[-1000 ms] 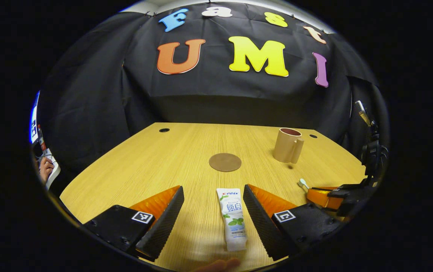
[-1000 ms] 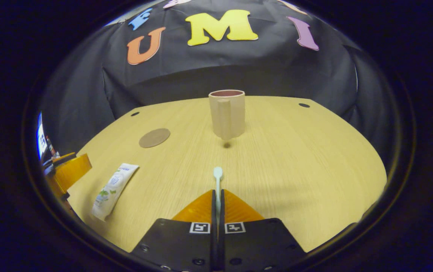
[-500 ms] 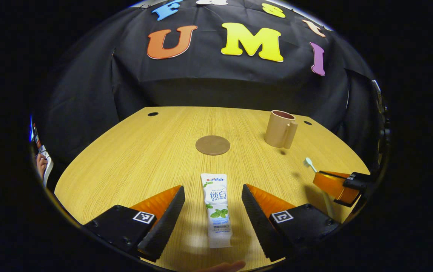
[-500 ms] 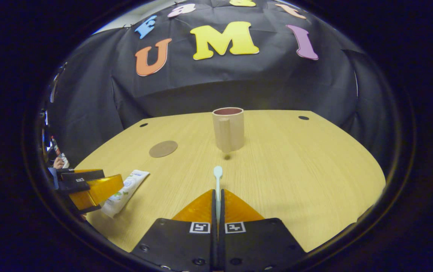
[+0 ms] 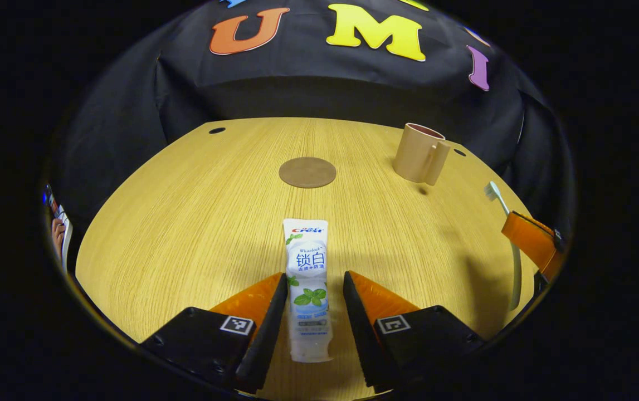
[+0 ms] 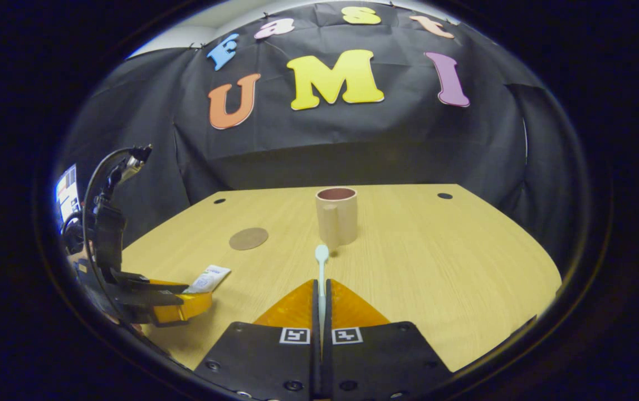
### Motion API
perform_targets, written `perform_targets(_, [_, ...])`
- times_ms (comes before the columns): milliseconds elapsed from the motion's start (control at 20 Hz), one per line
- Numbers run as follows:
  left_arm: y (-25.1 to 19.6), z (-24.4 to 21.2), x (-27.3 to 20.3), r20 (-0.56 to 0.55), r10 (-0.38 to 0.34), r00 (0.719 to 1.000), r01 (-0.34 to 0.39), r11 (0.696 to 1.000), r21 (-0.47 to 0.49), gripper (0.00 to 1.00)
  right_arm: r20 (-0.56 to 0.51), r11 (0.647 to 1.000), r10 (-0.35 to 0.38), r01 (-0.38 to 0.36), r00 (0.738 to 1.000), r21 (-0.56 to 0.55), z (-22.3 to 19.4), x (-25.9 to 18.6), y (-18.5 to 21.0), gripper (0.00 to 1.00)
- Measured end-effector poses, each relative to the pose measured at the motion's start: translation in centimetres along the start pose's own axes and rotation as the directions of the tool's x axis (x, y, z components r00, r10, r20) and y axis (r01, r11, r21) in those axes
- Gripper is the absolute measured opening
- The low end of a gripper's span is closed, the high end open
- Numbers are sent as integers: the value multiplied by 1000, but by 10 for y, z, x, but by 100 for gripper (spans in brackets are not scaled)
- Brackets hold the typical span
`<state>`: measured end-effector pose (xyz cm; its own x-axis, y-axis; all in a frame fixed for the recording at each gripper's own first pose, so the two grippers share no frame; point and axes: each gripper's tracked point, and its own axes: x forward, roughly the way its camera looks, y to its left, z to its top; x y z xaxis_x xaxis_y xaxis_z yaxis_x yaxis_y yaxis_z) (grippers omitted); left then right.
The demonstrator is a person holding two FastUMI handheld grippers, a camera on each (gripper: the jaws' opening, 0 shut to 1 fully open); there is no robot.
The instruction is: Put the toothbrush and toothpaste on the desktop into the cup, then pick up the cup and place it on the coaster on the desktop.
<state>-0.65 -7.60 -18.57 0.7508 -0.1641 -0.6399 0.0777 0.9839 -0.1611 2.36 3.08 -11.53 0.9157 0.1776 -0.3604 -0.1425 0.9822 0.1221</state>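
— How many things on the bench (image 5: 185, 211)?

— One cup (image 5: 419, 153) upper right, one coaster (image 5: 307, 172) centre, one toothpaste (image 5: 308, 289) low between the left gripper (image 5: 311, 312), jaws narrow, not clearly pressing.

— The toothbrush (image 6: 321, 278)?

— One, clamped in the right gripper (image 6: 321, 298), lower centre.

left claw (image 5: 315, 303) narrowed around toothpaste (image 5: 309, 289) | right claw (image 6: 322, 289) lifted toothbrush (image 6: 321, 273) higher
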Motion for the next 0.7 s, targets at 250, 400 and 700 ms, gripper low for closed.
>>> perform_targets(250, [-3,4,1,37,-44,998,44,999,11,51,26,1000,0,1,1000,-7,12,-7,2,0])
perform_targets(400, [-2,2,4,42,-58,997,57,998,21,44,47,1000,-3,3,999,-13,23,-7,2,0])
perform_targets(700, [-1,4,2,49,-66,997,62,995,77,35,86,1000,-11,12,996,-12,44,-7,1,0])
